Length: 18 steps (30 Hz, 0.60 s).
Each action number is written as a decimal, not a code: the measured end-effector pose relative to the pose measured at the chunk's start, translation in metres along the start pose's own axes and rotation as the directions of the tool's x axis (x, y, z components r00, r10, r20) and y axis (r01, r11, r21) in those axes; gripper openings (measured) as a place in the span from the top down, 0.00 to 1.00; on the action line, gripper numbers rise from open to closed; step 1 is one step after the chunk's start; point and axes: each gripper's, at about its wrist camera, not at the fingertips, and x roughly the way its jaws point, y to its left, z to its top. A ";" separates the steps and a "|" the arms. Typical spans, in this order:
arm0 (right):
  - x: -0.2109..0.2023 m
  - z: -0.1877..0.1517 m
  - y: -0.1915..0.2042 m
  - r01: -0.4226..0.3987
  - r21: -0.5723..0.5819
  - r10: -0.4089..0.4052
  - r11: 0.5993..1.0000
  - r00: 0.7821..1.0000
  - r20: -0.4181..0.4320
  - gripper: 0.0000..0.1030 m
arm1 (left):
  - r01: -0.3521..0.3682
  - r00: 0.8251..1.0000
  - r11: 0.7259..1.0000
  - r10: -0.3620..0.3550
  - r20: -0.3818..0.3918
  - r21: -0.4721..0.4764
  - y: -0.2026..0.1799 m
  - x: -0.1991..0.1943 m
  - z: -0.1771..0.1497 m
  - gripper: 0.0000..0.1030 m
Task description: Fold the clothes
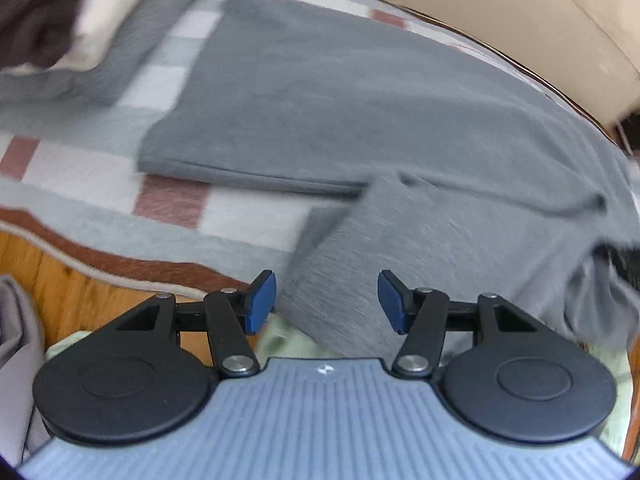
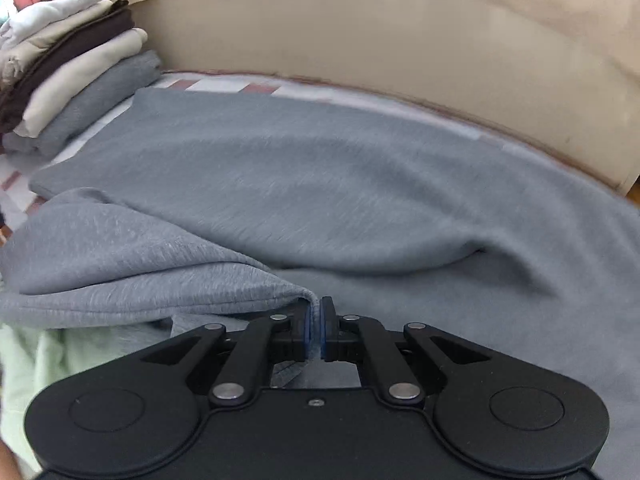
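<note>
Currently catalogued: one grey sweatshirt (image 2: 320, 184), spread across a checked blanket (image 1: 168, 200) on a low surface against a beige padded backrest (image 2: 400, 40).

- Right gripper (image 2: 316, 330): jaws together, clamped on a fold of the grey sweatshirt's ribbed edge, which rises in a ridge to the left of the pads.
- Left gripper (image 1: 327, 300): jaws apart, nothing pressed between them; a loose grey flap, likely a sleeve (image 1: 360, 264), lies below and between the blue pads (image 1: 262, 300) without being touched, as far as the blurred view shows.
- Stack of folded clothes (image 2: 76, 80): far left corner, well apart from both grippers.
- Pale green fabric (image 2: 48, 360): under the near edge, not part of this fold.

Step in hand, as judged: carrying the pinched edge over the body of the garment. To do it well, keep the right clamp firm, lift high enough that the cloth clears itself, bring the left jaws onto the matching edge so both sides travel level, and lay the edge down square to the far hem. Risk: one-sided pull skews the fold.
</note>
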 end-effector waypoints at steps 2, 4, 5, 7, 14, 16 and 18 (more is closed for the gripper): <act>0.000 0.001 -0.005 0.003 0.011 -0.003 1.000 1.000 0.001 0.97 | 0.060 0.998 0.998 -0.060 -0.015 0.031 -0.011 0.001 -0.006 0.38; 0.004 -0.002 -0.009 0.014 0.022 -0.014 1.000 1.000 -0.014 0.96 | 0.094 0.995 0.994 -0.092 -0.033 0.050 -0.023 0.004 -0.012 0.38; 0.006 -0.004 -0.010 0.022 0.027 -0.021 0.999 1.000 -0.022 0.96 | 0.109 0.994 0.992 -0.107 -0.036 0.067 -0.030 0.005 -0.015 0.38; 0.013 -0.005 -0.012 0.028 0.047 -0.026 0.998 0.999 -0.036 0.96 | 0.164 0.986 0.978 -0.160 -0.044 0.127 -0.045 0.006 -0.024 0.38; 0.012 -0.012 -0.023 -0.015 0.131 0.021 0.991 0.999 -0.044 0.95 | 0.315 0.949 0.923 -0.309 -0.062 0.222 -0.084 0.012 -0.048 0.38; 0.010 -0.012 -0.022 -0.017 0.129 0.023 0.991 0.999 -0.040 0.95 | 0.301 0.954 0.931 -0.293 -0.069 0.207 -0.087 0.018 -0.051 0.38; 0.010 -0.013 -0.022 -0.018 0.128 0.023 0.992 0.999 -0.040 0.95 | 0.314 0.950 0.932 -0.306 -0.067 0.182 -0.086 0.022 -0.052 0.38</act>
